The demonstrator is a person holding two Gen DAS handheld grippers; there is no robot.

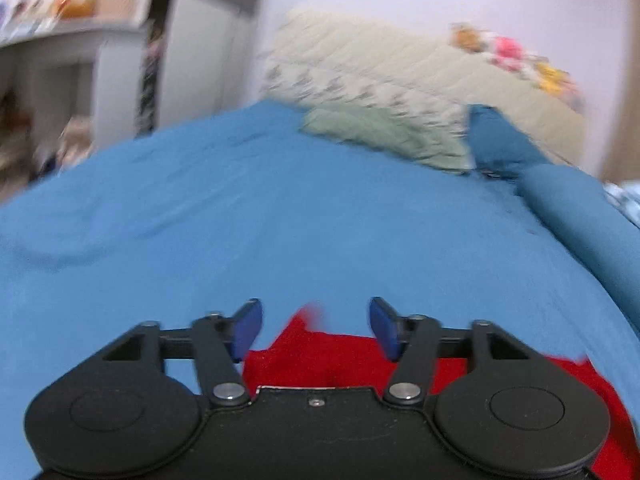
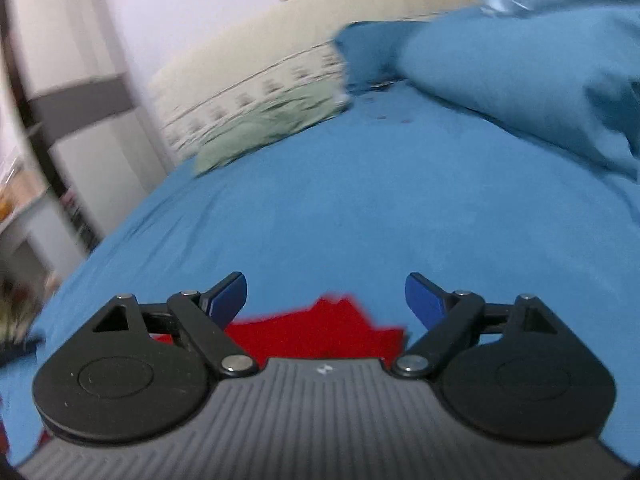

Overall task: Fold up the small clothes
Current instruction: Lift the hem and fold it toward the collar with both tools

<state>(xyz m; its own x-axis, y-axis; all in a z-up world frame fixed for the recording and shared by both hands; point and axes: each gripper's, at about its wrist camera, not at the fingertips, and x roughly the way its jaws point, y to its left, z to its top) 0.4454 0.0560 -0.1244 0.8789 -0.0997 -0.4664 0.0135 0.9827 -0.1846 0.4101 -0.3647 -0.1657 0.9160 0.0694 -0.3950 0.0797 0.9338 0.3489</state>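
Left wrist view: my left gripper (image 1: 316,328) stands spread above the blue bedsheet (image 1: 280,208), nothing pinched; the red garment (image 1: 320,356) lies flat on that sheet beneath its 2 pads.

Right wrist view: my right gripper (image 2: 326,300) gapes wide over the same sheet (image 2: 360,208), the red garment (image 2: 320,330) under it, unheld.

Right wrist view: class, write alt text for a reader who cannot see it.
An open two-finger right gripper with blue pads hangs over a crumpled red cloth garment lying on a blue bedsheet, jaws wide and not touching it. Behind lie a pale green folded cloth and blue pillows; the picture is blurred.
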